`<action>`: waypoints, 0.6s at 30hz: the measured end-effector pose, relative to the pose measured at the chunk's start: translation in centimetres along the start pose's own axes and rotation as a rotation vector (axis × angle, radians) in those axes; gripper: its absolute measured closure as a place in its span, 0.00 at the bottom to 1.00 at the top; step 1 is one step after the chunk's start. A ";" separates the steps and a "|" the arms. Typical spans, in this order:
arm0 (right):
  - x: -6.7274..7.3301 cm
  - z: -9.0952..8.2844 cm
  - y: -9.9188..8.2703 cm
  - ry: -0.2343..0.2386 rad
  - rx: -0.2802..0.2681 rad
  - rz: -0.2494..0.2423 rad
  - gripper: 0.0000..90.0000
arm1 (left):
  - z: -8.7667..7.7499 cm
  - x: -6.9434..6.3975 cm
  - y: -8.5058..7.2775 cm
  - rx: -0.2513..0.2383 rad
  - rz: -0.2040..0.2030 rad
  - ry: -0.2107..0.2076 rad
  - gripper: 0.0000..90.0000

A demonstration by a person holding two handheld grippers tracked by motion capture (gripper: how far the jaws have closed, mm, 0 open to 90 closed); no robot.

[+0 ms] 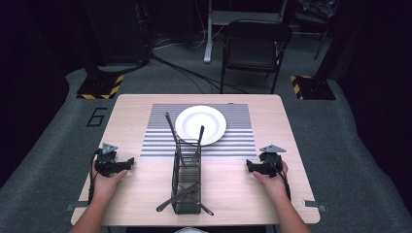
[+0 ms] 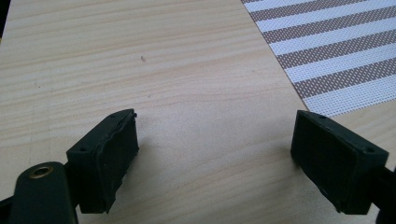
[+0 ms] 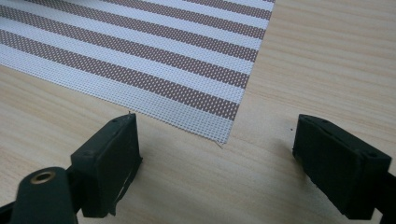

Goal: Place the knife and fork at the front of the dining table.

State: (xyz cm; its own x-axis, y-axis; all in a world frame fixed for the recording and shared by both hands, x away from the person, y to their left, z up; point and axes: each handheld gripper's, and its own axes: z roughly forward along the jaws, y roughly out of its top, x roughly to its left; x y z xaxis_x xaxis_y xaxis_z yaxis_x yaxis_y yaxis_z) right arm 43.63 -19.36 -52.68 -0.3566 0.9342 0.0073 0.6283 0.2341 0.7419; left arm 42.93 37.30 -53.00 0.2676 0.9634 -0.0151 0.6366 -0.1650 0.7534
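A black wire cutlery caddy (image 1: 186, 177) lies along the table's middle front, with dark utensils (image 1: 180, 195) sticking out of both ends. Behind it a white plate (image 1: 200, 124) sits on a striped placemat (image 1: 160, 138). My left gripper (image 1: 127, 163) rests on the table at the left, open, with bare wood between its jaws (image 2: 215, 140). At the right, my right gripper (image 1: 249, 166) is open too, its jaws standing wide apart over the placemat's corner (image 3: 224, 126).
The wooden table (image 1: 243, 189) has bare room on both sides of the caddy. A dark folding chair (image 1: 255, 46) stands beyond the far edge. Cables run across the grey floor behind the table.
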 end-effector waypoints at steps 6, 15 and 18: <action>0.2 -0.3 0.2 0.012 0.005 0.006 0.32 | 0.0 0.0 0.0 0.005 0.002 -0.002 0.17; 1.4 -1.7 1.4 0.048 -0.026 0.001 0.47 | 0.0 0.0 0.0 0.004 0.004 0.000 0.17; 2.3 -2.2 2.0 0.057 -0.030 -0.039 0.50 | 0.0 0.0 0.0 0.004 0.002 0.001 0.17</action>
State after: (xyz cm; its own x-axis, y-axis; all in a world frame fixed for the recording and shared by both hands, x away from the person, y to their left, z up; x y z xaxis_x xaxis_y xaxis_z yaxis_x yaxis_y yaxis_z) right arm 42.58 -17.35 -49.73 -0.4198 0.9075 0.0153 0.5925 0.2612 0.7621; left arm 42.91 37.25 -52.95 0.2680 0.9633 -0.0124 0.6389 -0.1681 0.7507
